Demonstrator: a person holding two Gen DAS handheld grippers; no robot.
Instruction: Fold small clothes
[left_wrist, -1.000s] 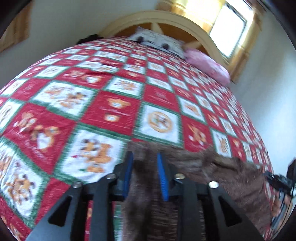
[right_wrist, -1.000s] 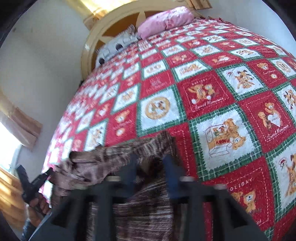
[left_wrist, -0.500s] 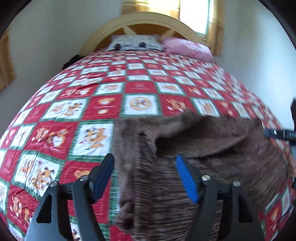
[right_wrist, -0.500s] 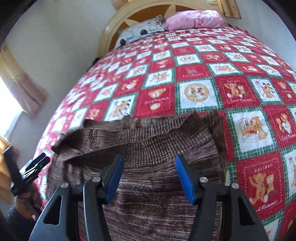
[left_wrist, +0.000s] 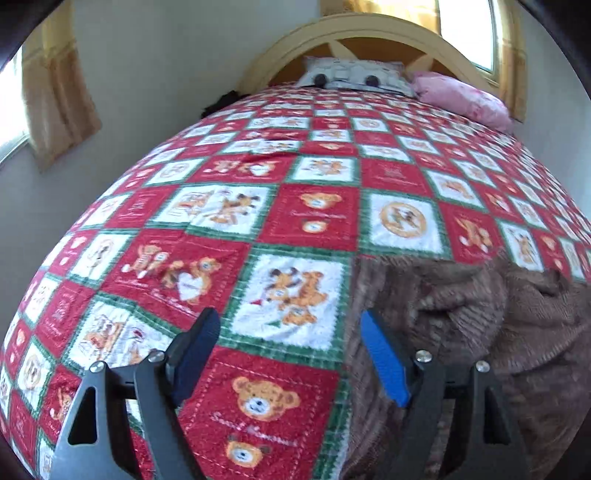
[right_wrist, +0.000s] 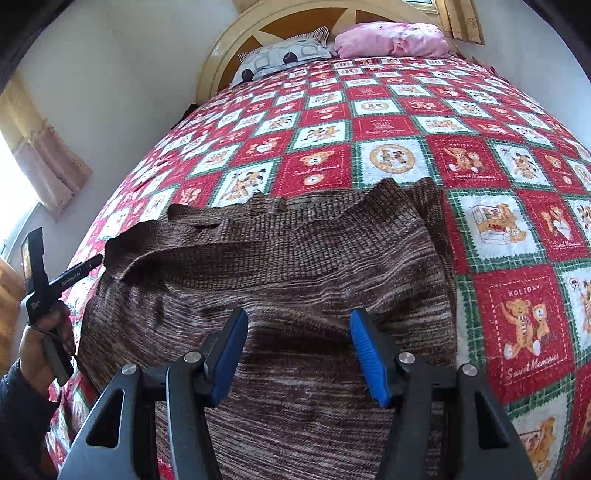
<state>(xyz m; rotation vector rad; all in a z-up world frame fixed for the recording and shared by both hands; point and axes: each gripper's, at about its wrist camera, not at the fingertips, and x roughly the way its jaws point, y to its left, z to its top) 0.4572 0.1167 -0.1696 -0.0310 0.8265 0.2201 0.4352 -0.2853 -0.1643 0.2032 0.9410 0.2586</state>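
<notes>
sweater (right_wrist: 295, 266): coarse ribbed knit | quilt (right_wrist: 517, 236): matt printed cloth | headboard (left_wrist: 369, 33): smooth painted wood

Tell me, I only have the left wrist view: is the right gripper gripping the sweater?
Observer: No, the right gripper is open over the brown sweater.
Operator: Is the whole sweater on the bed?
Observer: Its upper part lies spread on the quilt; the lower hem is out of view.
Operator: How near is my left gripper to it?
Observer: The left gripper has its tip at the sweater's left corner; contact is unclear.
</notes>
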